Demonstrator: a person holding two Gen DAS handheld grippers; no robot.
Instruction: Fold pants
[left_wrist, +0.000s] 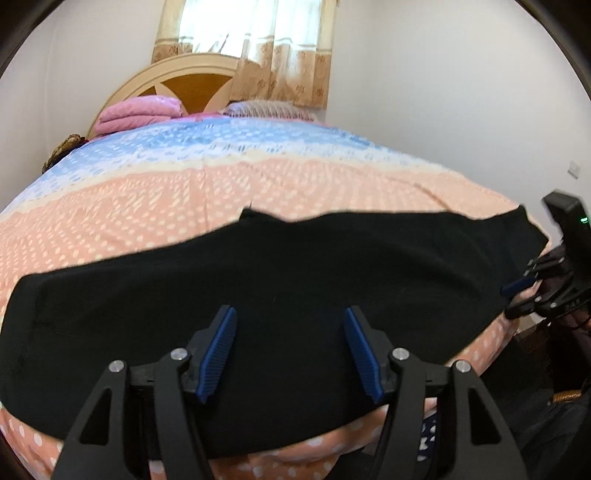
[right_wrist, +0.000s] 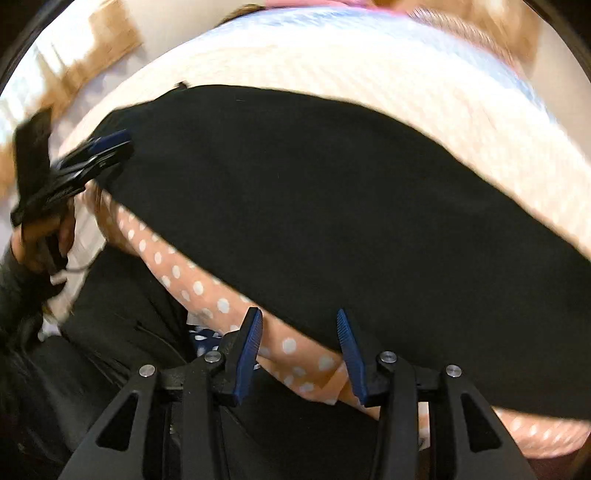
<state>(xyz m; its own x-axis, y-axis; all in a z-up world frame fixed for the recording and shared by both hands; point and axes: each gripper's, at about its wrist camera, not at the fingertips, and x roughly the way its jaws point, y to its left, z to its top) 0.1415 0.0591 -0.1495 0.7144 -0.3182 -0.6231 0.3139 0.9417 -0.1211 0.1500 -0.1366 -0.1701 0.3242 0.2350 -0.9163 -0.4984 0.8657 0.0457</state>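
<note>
Black pants (left_wrist: 258, 280) lie flat across the near edge of a bed with a pink and blue dotted cover (left_wrist: 207, 192). My left gripper (left_wrist: 290, 314) is open and empty, just above the pants' near middle. My right gripper (right_wrist: 299, 315) is open and empty, over the pants' near hem and the dotted cover (right_wrist: 295, 347). The pants also fill the right wrist view (right_wrist: 332, 206). The right gripper shows at the right end of the pants in the left wrist view (left_wrist: 517, 295). The left gripper shows at the pants' left end in the right wrist view (right_wrist: 107, 147).
A folded pink blanket (left_wrist: 136, 114) and a pillow (left_wrist: 266, 109) lie at the headboard (left_wrist: 177, 81). A curtained window (left_wrist: 251, 48) is behind. White walls flank the bed. The person's dark clothing (right_wrist: 129, 325) is below the bed edge.
</note>
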